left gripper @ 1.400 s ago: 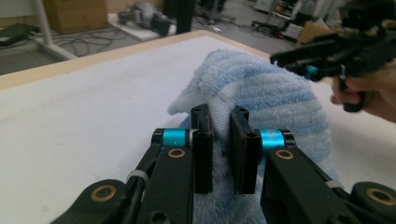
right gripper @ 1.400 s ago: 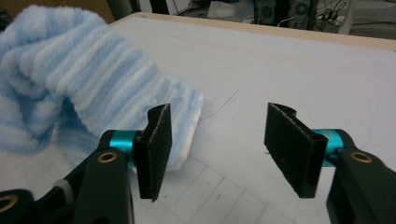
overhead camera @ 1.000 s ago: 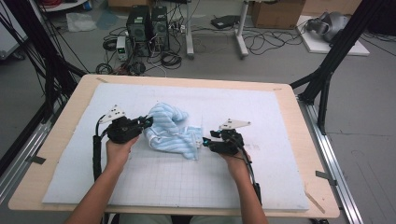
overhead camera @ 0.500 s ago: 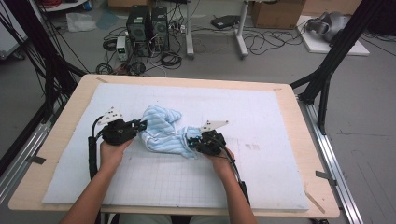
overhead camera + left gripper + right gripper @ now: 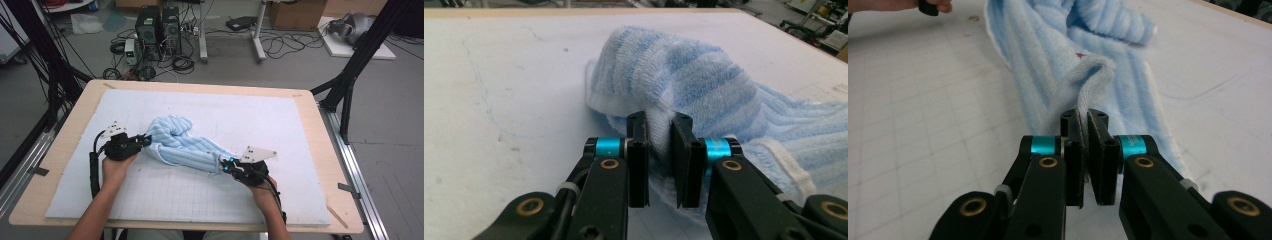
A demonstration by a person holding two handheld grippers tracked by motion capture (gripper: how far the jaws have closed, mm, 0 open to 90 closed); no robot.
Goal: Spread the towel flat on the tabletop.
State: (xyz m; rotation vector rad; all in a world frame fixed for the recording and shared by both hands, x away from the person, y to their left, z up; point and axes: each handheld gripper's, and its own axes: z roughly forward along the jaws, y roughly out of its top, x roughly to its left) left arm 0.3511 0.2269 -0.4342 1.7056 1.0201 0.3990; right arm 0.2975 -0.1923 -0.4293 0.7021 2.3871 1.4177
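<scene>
Towel [image 5: 185, 145], light blue striped, lies mid-bench on the white mat [image 5: 300, 125], stretched in a loose rope from far-left to near-right. Left gripper [image 5: 142, 141] has its fingers nearly closed on a thick fold at the left end; right gripper [image 5: 227, 165] has its fingers pinched tight on a thin edge at the right end. Likely step: spreading it out. Best done by pulling the ends apart evenly, low over the bench [image 5: 65, 150], keeping both pinches firm so the thin edge doesn't slip.

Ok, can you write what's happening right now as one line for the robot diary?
left gripper: shut on towel edge | right gripper: shut on towel's other end | towel: bunched, stretched between them | surface: white mat
</scene>
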